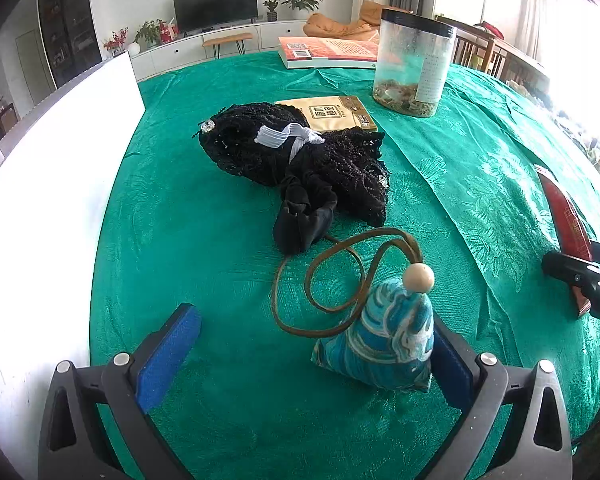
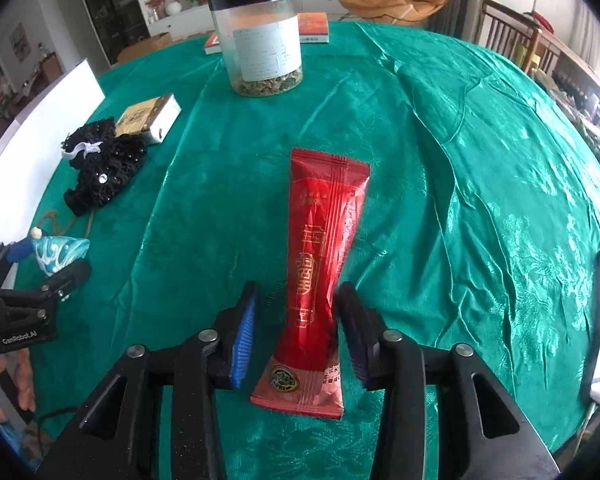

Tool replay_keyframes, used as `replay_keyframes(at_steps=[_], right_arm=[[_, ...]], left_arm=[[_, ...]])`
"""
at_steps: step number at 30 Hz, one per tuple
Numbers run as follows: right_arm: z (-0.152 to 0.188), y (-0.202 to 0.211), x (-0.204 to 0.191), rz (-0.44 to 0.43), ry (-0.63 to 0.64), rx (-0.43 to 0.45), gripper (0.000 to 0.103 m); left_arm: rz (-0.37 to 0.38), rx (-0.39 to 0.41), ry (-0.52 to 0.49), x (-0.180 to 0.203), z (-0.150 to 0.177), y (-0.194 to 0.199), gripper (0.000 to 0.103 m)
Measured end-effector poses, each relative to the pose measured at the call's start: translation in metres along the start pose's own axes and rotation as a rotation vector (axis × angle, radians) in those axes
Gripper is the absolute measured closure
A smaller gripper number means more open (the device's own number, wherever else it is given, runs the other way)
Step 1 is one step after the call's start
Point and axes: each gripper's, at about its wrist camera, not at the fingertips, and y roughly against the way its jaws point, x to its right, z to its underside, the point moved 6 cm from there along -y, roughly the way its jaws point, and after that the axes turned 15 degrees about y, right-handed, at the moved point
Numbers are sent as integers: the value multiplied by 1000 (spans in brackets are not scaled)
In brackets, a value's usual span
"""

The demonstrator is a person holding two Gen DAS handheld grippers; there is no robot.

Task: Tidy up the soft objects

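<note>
Right gripper [image 2: 296,328]: jaws apart, red packet [image 2: 320,264] lying flat on the table [image 2: 440,160] between them, gaps both sides, pads not pressing. Left gripper [image 1: 312,356]: jaws wide open, blue patterned pouch [image 1: 384,340] sits against the right pad, left pad well clear, no grip. Pouch's brown cord [image 1: 320,280] loops toward the black lace bundle [image 1: 300,164], which partly overlies a tan box [image 1: 332,112]. Beyond: clear jar [image 2: 260,40] with black lid, book [image 1: 328,52] behind it.

One red packet [image 2: 324,264], one sachet [image 1: 384,340], one jar [image 2: 260,36], two books [image 1: 328,52].
</note>
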Motion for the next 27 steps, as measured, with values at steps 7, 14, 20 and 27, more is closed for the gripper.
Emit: replay_keyframes(at_steps=[7,14,20,27], right_arm=[[-8,-12,-12,78,5,70,22],[-10,-14,-11,91,-2,92,17],[-10,-14,-11,91,-2,92,17],[-10,-14,-10,91,-2,92,17]], left_arm=[[0,0,0,0,0,0,0],[0,0,0,0,0,0,0],[0,0,0,0,0,0,0],[0,0,0,0,0,0,0]])
